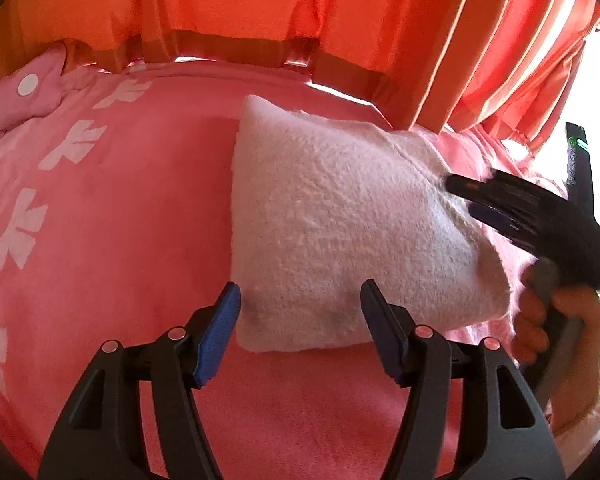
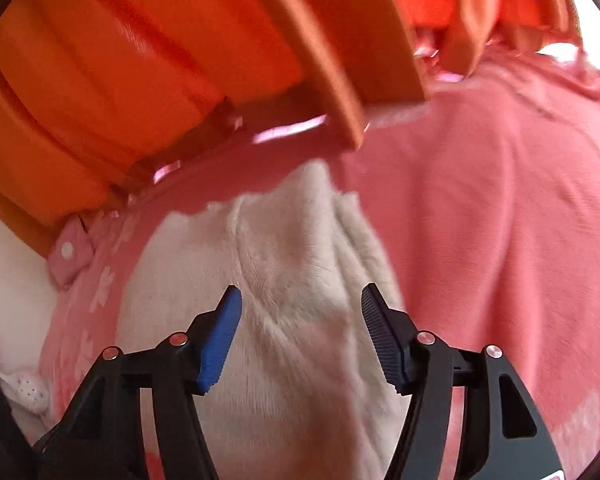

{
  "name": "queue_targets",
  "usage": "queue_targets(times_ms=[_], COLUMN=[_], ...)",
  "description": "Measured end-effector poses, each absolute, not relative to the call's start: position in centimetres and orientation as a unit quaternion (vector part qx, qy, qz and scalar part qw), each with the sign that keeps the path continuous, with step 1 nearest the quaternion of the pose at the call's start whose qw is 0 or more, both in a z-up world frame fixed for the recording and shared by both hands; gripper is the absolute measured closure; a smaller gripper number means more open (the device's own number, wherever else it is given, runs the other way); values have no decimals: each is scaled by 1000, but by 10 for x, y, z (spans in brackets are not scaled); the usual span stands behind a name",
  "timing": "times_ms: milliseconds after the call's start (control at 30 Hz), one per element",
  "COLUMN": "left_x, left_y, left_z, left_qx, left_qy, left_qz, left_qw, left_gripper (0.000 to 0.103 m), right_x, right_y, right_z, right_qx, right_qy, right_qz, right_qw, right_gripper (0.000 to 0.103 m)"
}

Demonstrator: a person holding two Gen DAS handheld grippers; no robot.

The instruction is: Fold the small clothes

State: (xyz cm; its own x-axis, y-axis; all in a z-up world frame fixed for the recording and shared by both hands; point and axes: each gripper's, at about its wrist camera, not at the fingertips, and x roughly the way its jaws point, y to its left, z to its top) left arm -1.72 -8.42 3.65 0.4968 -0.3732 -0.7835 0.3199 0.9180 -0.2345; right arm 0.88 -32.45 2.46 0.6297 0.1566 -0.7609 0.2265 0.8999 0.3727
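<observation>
A small white fluffy garment (image 1: 340,232) lies folded into a rough square on the pink blanket (image 1: 132,208). My left gripper (image 1: 300,308) is open, its blue pads over the garment's near edge, holding nothing. My right gripper (image 1: 464,200) shows in the left wrist view as a blurred black shape over the garment's right edge, held by a hand (image 1: 556,320). In the right wrist view the right gripper (image 2: 300,312) is open above the white garment (image 2: 284,288), with nothing between its pads.
An orange curtain (image 1: 300,12) hangs along the far side of the bed. A pink pillow with white dots (image 1: 24,92) lies at the far left. The blanket has a white flower pattern (image 1: 72,144) on the left.
</observation>
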Motion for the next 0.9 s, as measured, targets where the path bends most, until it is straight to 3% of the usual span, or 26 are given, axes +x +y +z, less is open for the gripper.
queue_targets(times_ms=[33,200,300,367,567,667,767,900], left_x=[-18,-18,-17,-18,-19,-20,-24,-42], left_y=[-86,-87,-89,-92,-91,-90,-84,-77], left_z=[36,31,27,25,23,24,27,24], left_qx=[-26,-17,-18,-13,-8,-4,-11,6], left_qy=[461,460,464,463,466,469,469,471], left_qz=[-199,-192,-192,-189,-182,-182,-186,-201], left_qw=[865,867,865,866,866,864,863,859], left_gripper=[43,38,37,36,35,35,35,27], right_x=[12,-8,11,11,-19,-45,-74,-93], right_y=[-322,-332,-338,-331,-316,-323,-339,-350], right_z=[23,59,11,9,41,50,40,6], right_qx=[219,238,235,203,185,203,263,350], right_qy=[433,352,450,447,415,400,402,449], right_qz=[-13,-7,-34,-36,-70,-81,-75,-53], right_qw=[874,905,861,870,888,890,874,821], right_gripper=[95,94,94,94,79,47,38,38])
